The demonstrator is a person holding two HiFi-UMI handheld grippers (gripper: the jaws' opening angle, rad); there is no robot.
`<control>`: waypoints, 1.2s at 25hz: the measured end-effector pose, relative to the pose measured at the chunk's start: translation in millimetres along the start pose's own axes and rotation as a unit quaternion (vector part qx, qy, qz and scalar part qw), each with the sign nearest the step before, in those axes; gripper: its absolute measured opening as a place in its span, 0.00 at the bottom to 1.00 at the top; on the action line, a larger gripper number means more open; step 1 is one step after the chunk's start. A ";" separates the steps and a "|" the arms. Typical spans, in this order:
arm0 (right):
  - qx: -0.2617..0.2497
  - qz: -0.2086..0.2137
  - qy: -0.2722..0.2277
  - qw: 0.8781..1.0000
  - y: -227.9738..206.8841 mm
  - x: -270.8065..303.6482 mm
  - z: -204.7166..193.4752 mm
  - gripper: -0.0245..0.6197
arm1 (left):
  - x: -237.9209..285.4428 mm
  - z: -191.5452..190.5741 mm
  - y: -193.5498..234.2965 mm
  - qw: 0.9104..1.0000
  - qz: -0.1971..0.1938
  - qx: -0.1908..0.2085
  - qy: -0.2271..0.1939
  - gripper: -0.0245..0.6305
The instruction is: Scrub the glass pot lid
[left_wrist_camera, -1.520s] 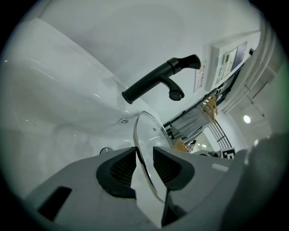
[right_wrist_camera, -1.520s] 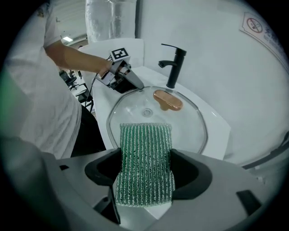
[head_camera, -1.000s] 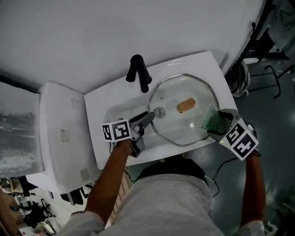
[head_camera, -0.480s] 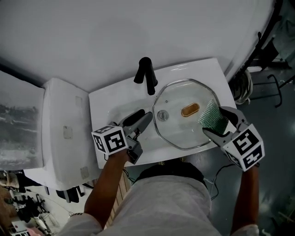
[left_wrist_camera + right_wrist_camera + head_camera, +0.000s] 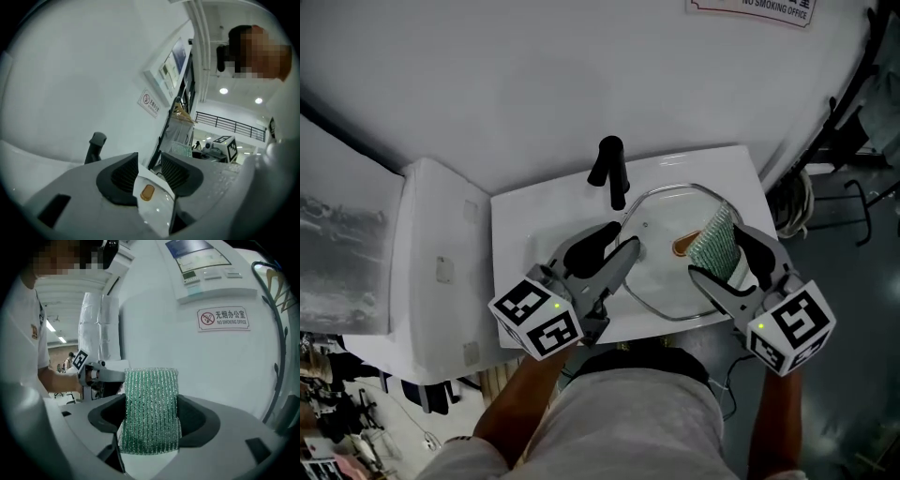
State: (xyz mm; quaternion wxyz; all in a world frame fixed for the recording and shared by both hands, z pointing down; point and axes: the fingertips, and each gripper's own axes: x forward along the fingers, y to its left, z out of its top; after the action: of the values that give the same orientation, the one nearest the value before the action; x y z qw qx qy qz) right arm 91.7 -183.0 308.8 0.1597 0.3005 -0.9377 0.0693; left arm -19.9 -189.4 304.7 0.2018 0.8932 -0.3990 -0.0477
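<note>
Glass lid [image 5: 667, 281]: clear, near-round, thin metal rim; lies flat in the white sink [image 5: 520, 220] basin, beside the black tap [image 5: 610, 171].
Green scrubber [image 5: 151, 404]: glittery knitted mesh, oblong; long axis runs out along the jaws.
Right tool [image 5: 717, 255]: clamped on the scrubber, over the lid's right side.
Left tool [image 5: 150, 172]: jaws apart, just been closing, nothing between them, over the lid's left side.

White sink [image 5: 525, 234]: glass lid [image 5: 667, 283], black faucet [image 5: 612, 171]
</note>
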 end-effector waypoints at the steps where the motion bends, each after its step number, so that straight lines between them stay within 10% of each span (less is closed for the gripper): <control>1: 0.004 0.000 -0.014 1.000 1.5 -0.3 6.7 0.55 | -0.4 7.4 -5.8 1.000 -0.002 0.016 -0.010 0.27; 14: 0.007 0.016 -0.163 0.987 25.1 -15.2 69.3 0.55 | -9.1 57.3 -55.8 0.982 -0.022 0.165 -0.089 0.10; 30: 0.018 0.011 -0.217 0.976 33.1 -23.5 81.4 0.55 | -10.8 59.6 -75.9 0.975 -0.036 0.186 -0.114 0.06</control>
State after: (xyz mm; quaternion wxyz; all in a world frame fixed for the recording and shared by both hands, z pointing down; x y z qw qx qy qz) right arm 69.4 -161.9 223.2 -0.0540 0.3007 -0.9520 0.0206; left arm 10.8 -155.1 219.1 -0.0167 0.9176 -0.3887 -0.0812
